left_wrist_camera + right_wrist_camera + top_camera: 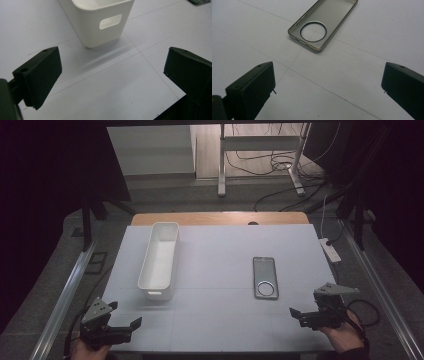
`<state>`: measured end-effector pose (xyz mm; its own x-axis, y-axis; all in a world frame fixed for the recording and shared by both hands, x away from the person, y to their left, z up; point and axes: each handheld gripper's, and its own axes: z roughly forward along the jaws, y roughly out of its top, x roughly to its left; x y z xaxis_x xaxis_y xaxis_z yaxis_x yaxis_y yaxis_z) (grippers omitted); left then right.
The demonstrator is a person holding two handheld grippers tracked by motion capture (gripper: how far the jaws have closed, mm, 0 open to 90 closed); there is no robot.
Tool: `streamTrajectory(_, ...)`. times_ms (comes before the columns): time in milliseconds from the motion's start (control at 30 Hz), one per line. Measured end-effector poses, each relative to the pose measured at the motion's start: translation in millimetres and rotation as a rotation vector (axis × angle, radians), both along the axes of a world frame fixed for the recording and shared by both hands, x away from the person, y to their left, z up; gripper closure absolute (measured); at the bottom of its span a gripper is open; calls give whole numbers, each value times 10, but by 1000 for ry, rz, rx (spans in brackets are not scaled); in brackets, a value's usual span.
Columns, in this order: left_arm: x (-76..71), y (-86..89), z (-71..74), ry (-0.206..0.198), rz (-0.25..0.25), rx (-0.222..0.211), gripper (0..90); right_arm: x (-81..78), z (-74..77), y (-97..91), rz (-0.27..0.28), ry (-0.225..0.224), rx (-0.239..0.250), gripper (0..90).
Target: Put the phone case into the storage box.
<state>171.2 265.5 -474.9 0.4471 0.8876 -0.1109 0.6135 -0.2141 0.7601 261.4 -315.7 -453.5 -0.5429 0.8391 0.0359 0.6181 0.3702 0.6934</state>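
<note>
A long white plastic bin [159,260] lies empty on the white table mat [225,320], left of centre. A clear, smoke-tinted phone case [265,277] with a round ring cut-out lies flat right of centre. My left gripper [125,316] hovers at the near left corner, open, its jaws wide apart and pointing at the bin's near end [100,20] with its handle slot. My right gripper [299,317] is at the near right, open, aimed at the phone case [322,22] a short way ahead. In the left gripper view [112,75] and the right gripper view [327,82], nothing sits between the jaws.
The mat covers a wooden table [220,218] whose far edge shows. A white power strip [330,249] lies off the mat's right edge. Metal rails [65,295] run along both sides. A desk frame [222,165] and cables stand on the floor beyond.
</note>
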Motion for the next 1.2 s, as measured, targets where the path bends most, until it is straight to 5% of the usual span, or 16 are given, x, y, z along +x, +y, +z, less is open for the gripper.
streamTrajectory(1200, -1, -14, 1, -2, -7, 13, 31, 378, 53, 196, 52, -20, 11, 0)
